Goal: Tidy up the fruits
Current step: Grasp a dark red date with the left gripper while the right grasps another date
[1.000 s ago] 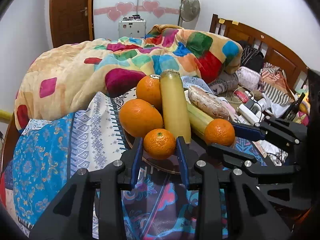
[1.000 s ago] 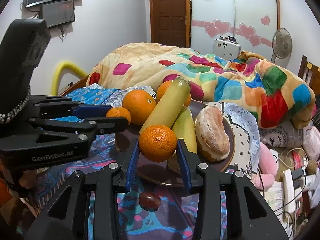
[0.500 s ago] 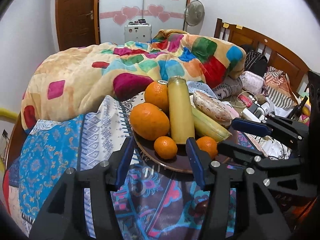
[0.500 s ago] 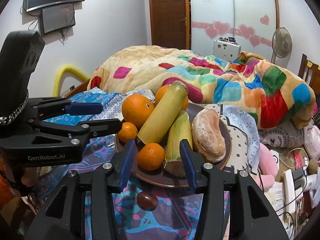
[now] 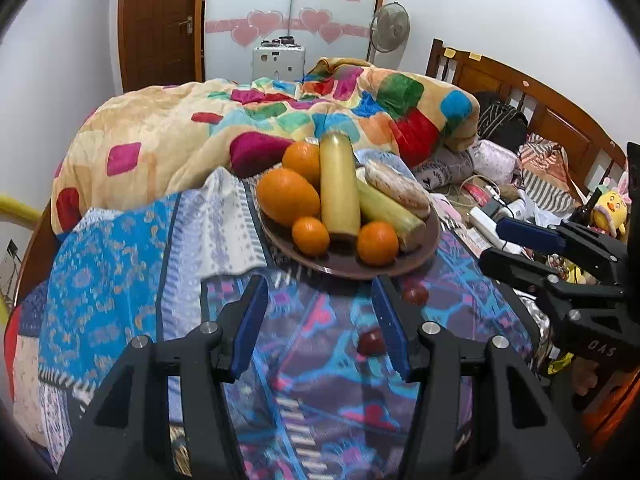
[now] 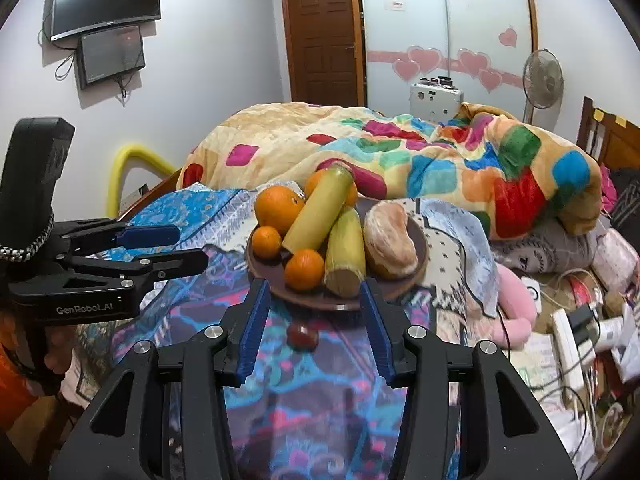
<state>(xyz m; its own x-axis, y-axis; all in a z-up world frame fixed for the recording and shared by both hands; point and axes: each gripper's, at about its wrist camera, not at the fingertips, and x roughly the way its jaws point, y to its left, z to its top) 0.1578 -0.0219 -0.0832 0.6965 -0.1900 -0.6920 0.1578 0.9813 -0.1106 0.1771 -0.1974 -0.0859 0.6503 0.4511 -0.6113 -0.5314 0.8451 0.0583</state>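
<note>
Where the patterned blue-and-purple cloth (image 5: 304, 364) covers the near end of the bed, the holdings stand as follows.

Brown round plate (image 5: 430, 240), one, resting on the cloth in front of the patchwork quilt (image 5: 168, 132). On it: large orange (image 5: 286, 197) at the left; second large orange (image 5: 301, 160) behind it, partly hidden; small mandarin (image 5: 310, 236) at the front left; second small mandarin (image 5: 377, 243) at the front right; long yellow cylindrical piece (image 5: 338, 186) lying between the oranges and running toward the quilt; pale green-yellow stalk-like piece (image 5: 386, 211) just beside it on the right; peeled pomelo-like fruit (image 5: 396, 188) at the far right of the plate.

Small dark red fruits, two, on the cloth outside the plate: one (image 5: 414, 293) just off the plate's front rim, the other (image 5: 370, 343) nearer, next to the left gripper's right finger. Kind cannot be told.

Left gripper (image 5: 320, 320), one, black with blue pads, jaws spread wide and holding nothing, hovering short of the plate.

Right gripper (image 6: 312, 318), one, same make, jaws likewise wide apart and empty, short of the plate's front rim, with a dark red fruit on the cloth between its fingers.

Background: standing fan (image 5: 389, 24), wooden headboard (image 5: 552, 108), wall-mounted television (image 6: 106, 0).
</note>
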